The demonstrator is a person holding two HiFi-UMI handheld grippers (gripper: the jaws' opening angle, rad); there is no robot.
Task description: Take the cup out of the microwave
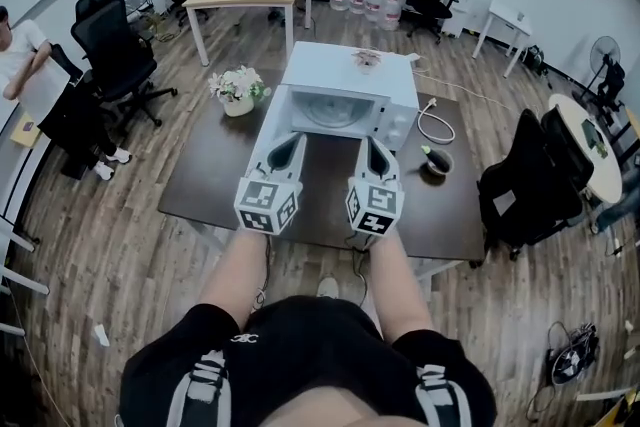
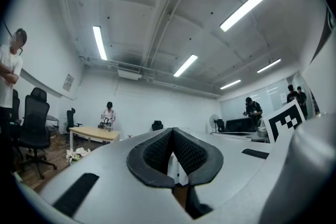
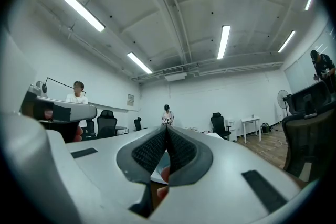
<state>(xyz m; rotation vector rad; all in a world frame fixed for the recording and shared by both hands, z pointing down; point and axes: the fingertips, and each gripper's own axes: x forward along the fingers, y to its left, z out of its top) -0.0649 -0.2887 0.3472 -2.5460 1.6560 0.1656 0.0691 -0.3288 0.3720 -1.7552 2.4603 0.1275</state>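
The white microwave (image 1: 345,87) stands at the far side of the dark table (image 1: 200,177), its window front facing me. Its door looks closed and no cup shows inside. A small pale dish (image 1: 367,60) rests on its top. My left gripper (image 1: 288,145) and right gripper (image 1: 380,153) hover side by side over the table just in front of the microwave, both pointing at it. Each has its pads together with nothing held. In the left gripper view the left gripper (image 2: 172,132) shows closed tips, and the right gripper (image 3: 167,129) does too in its own view.
A pot of white flowers (image 1: 238,90) sits left of the microwave. A coiled white cable (image 1: 436,125) and a dark bowl (image 1: 437,161) lie to its right. Black office chairs stand at the right (image 1: 535,180) and the left (image 1: 115,50). People are at desks further off.
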